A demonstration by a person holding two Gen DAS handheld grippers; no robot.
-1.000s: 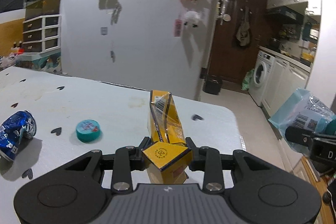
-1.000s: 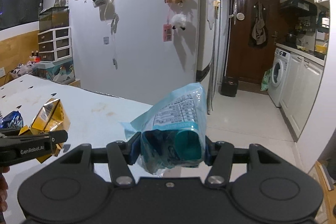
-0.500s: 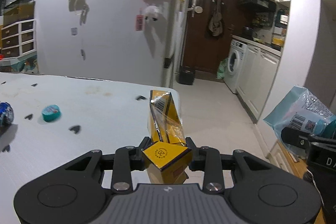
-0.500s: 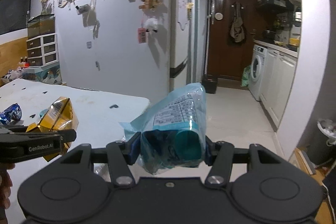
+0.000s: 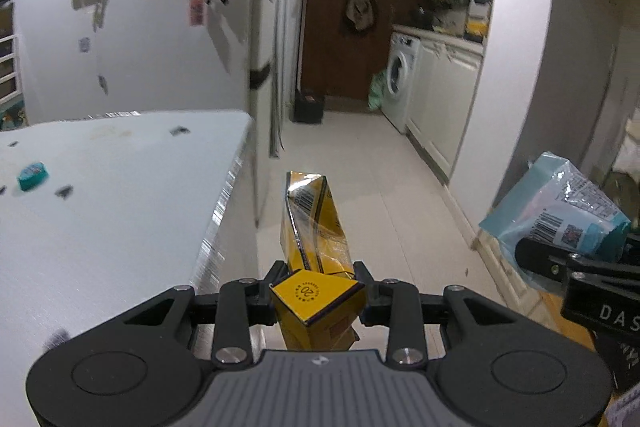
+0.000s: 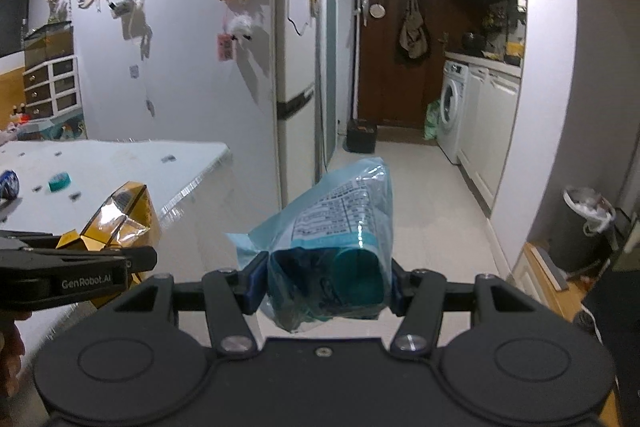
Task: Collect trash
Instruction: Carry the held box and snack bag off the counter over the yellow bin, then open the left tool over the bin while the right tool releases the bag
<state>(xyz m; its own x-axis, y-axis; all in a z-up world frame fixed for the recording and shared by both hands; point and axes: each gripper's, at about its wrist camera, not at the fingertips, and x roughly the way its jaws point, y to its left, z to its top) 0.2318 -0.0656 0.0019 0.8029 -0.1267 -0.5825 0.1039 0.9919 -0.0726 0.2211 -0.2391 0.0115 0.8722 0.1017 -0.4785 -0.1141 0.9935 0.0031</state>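
Between its pinched-in fingers the left gripper (image 5: 318, 293) clamps the crumpled yellow cardboard carton (image 5: 314, 247), which juts forward past the fingertips; the right gripper (image 6: 324, 283), set wider, squeezes a light blue plastic snack bag (image 6: 332, 239) the same way. Both pieces are carried clear of the white table (image 5: 120, 195), likely bound for disposal. Beyond the right fingertips, off to their right on the floor, stands a dark bag-lined waste bin (image 6: 580, 231), while a small teal lid (image 5: 33, 175) lies on the table, left of the left fingers.

White table (image 5: 120, 211), teal cap (image 5: 33, 176)
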